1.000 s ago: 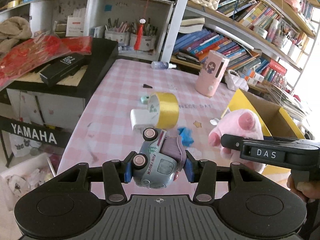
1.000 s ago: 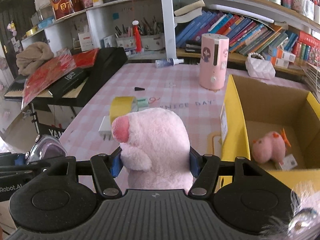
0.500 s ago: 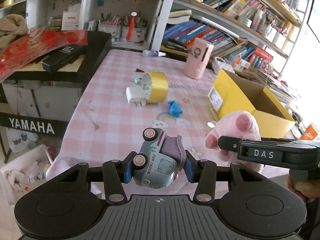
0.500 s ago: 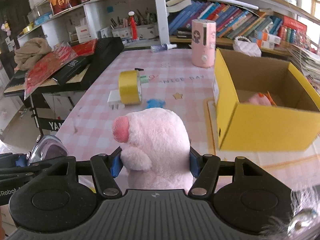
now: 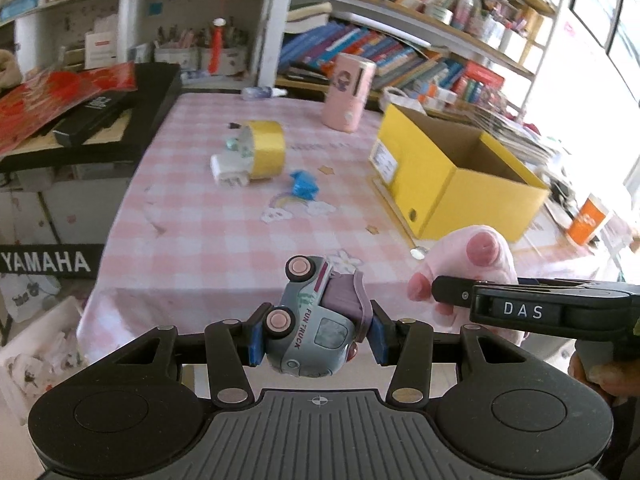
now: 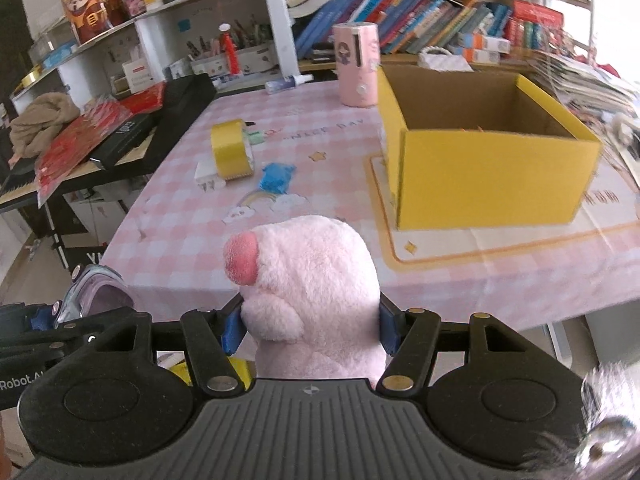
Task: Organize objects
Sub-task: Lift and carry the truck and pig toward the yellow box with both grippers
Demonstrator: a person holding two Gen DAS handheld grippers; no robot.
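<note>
Blue-padded left gripper (image 5: pixel 316 338) clamps a grey toy truck (image 5: pixel 314 326) above the table's near edge; right gripper (image 6: pixel 310 326) squeezes a pink plush pig (image 6: pixel 314 304). Beyond, yellow tape roll (image 5: pixel 266 150) and yellow box (image 6: pixel 484 172) sit on the checked tablecloth (image 5: pixel 208 232).

1. Left tool (image 5: pixel 316 338): black ribbed housing bottom centre, two round caps, black linkage arms with silver rivets, blue pads.
2. Right tool (image 6: pixel 310 326): same build, small crosshair mark on the housing.
3. Its side, seen lower right in the left view, reads "DAS".

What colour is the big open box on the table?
Yellow, with a plain brown inside; the box shows best in the right wrist view.
</note>
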